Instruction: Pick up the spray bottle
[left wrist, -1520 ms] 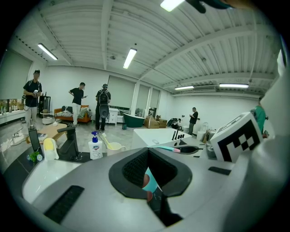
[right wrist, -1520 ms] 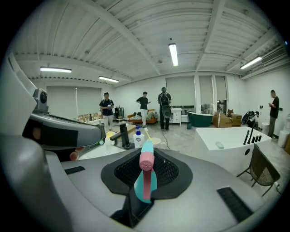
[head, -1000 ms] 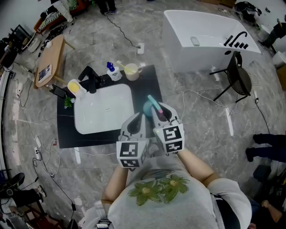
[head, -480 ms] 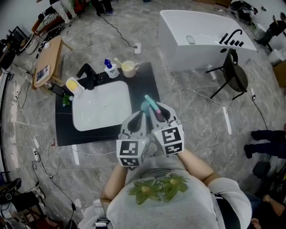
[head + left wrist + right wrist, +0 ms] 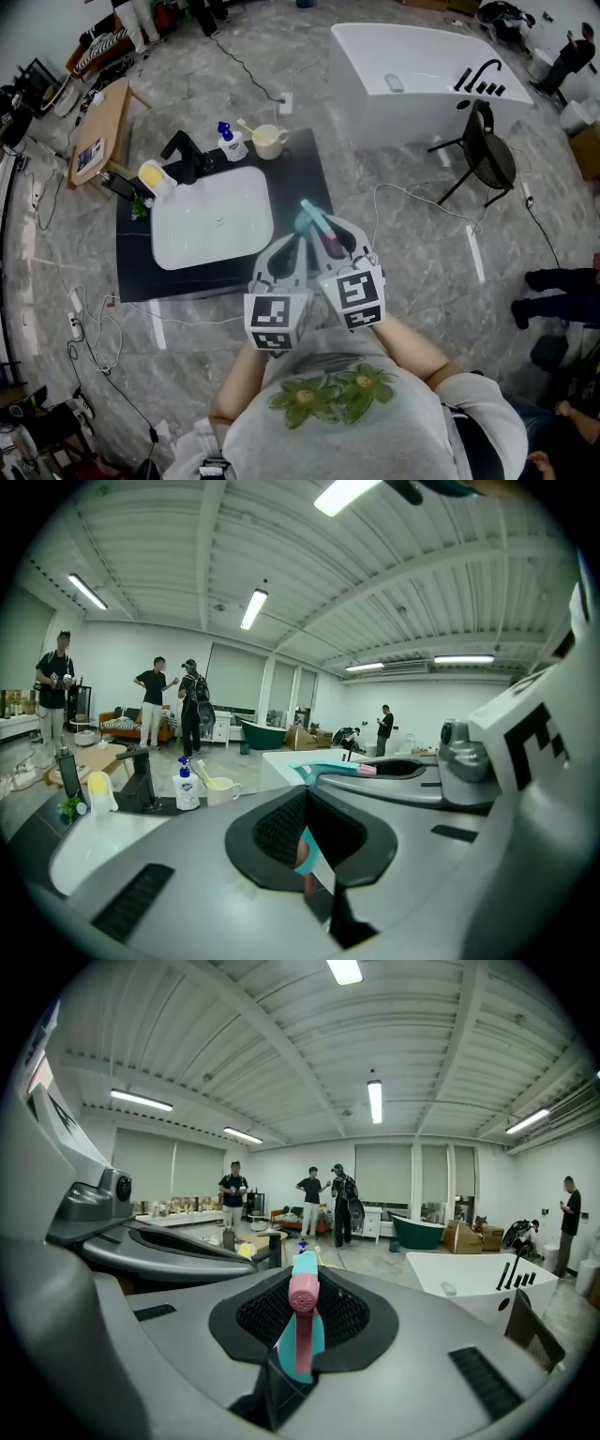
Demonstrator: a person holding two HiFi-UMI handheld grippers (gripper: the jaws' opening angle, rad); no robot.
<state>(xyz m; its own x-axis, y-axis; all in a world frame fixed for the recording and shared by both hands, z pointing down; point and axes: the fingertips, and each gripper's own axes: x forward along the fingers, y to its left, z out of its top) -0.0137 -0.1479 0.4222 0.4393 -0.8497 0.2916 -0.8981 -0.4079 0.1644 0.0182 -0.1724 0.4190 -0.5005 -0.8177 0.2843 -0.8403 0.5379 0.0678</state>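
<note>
A teal spray bottle (image 5: 310,219) with a pink nozzle hangs in the air over the right edge of the black counter (image 5: 298,171). My right gripper (image 5: 337,240) is shut on its body, and the pink nozzle of the bottle (image 5: 302,1309) points back at the camera between the pads. My left gripper (image 5: 287,251) hovers close beside it on the left, jaws together with nothing in them. In the left gripper view, the bottle's teal trigger head (image 5: 326,769) shows to the right of that gripper (image 5: 306,808).
A white sink basin (image 5: 212,223) is set in the counter, with a black faucet (image 5: 184,156), a soap bottle (image 5: 229,142), a cup (image 5: 268,141) and a yellow sponge holder (image 5: 155,176) behind it. A white bathtub (image 5: 412,75), a black chair (image 5: 493,159), a wooden table (image 5: 99,127) and floor cables surround it.
Both grippers have lifted a little together, the right one carrying the spray bottle. The grip on the bottle is unchanged.
</note>
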